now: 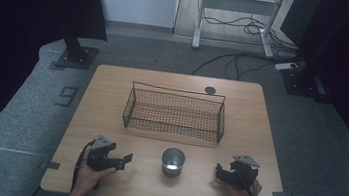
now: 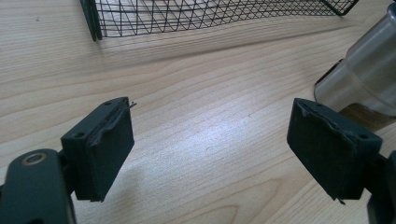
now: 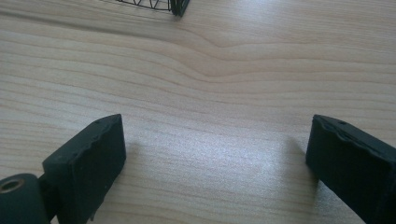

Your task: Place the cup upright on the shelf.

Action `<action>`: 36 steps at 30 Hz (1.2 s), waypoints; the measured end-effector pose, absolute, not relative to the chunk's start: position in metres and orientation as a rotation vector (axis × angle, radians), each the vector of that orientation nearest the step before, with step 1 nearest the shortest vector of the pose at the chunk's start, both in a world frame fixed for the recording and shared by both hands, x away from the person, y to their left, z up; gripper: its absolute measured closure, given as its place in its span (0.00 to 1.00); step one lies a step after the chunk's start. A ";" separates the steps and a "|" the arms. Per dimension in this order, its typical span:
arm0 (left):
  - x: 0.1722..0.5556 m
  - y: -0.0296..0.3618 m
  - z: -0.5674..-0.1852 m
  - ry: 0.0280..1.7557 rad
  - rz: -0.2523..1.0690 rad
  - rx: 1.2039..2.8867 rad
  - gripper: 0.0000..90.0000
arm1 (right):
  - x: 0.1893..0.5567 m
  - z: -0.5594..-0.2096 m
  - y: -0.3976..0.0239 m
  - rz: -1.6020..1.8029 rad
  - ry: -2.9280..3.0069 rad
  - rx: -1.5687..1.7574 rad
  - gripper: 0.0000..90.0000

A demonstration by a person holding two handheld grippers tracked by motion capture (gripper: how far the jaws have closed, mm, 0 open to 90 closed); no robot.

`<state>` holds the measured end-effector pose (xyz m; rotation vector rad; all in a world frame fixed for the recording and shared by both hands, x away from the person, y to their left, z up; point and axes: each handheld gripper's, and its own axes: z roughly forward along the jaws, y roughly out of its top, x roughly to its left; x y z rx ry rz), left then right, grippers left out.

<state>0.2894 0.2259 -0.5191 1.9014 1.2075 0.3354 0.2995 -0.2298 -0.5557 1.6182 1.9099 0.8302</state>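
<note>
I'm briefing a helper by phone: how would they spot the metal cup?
Find the wooden table and the wire basket at its middle. On the person's side of the basket, between the left gripper and right gripper, stands the cup: upright, shiny, round.

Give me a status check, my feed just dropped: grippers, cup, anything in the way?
Left gripper and right gripper open, empty, low over the table. Metal cup upright between them, untouched. Wire basket beyond it, empty. Nothing between grippers and cup.

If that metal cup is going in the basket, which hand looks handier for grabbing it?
Probably left, narrowly. The cup stands between both open grippers, but the left gripper points toward it and the left gripper view catches it just past one finger; the right gripper sits about as near.
</note>
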 end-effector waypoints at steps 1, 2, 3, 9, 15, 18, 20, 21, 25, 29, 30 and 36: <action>0.289 0.226 -0.519 1.208 0.336 1.900 0.17 | 0.299 -0.556 -0.230 0.832 1.911 1.617 0.05; 0.289 0.226 -0.519 1.208 0.336 1.900 0.17 | 0.299 -0.556 -0.230 0.832 1.911 1.617 0.05; 0.289 0.226 -0.519 1.210 0.336 1.898 0.17 | 0.299 -0.556 -0.229 0.836 1.918 1.611 0.05; 0.287 0.225 -0.517 1.201 0.332 1.897 0.17 | 0.299 -0.556 -0.230 0.839 1.927 1.602 0.05; 0.284 0.223 -0.511 1.172 0.340 1.898 0.17 | 0.299 -0.556 -0.230 0.841 1.927 1.603 0.05; 0.283 0.223 -0.508 1.161 0.339 1.893 0.17 | 0.299 -0.556 -0.230 0.840 1.927 1.603 0.05; 0.283 0.223 -0.507 1.160 0.335 1.889 0.17 | 0.299 -0.556 -0.230 0.841 1.927 1.603 0.05; 0.282 0.224 -0.506 1.161 0.337 1.888 0.17 | 0.299 -0.556 -0.230 0.841 1.926 1.603 0.05; 0.279 0.222 -0.501 1.152 0.339 1.878 0.17 | 0.299 -0.556 -0.230 0.839 1.927 1.603 0.05; 0.274 0.217 -0.492 1.111 0.343 1.873 0.17 | 0.299 -0.556 -0.230 0.842 1.930 1.600 0.05; 0.272 0.214 -0.489 1.092 0.347 1.875 0.17 | 0.299 -0.556 -0.230 0.841 1.930 1.600 0.05; 0.271 0.214 -0.487 1.082 0.331 1.876 0.17 | 0.299 -0.556 -0.230 0.841 1.929 1.602 0.05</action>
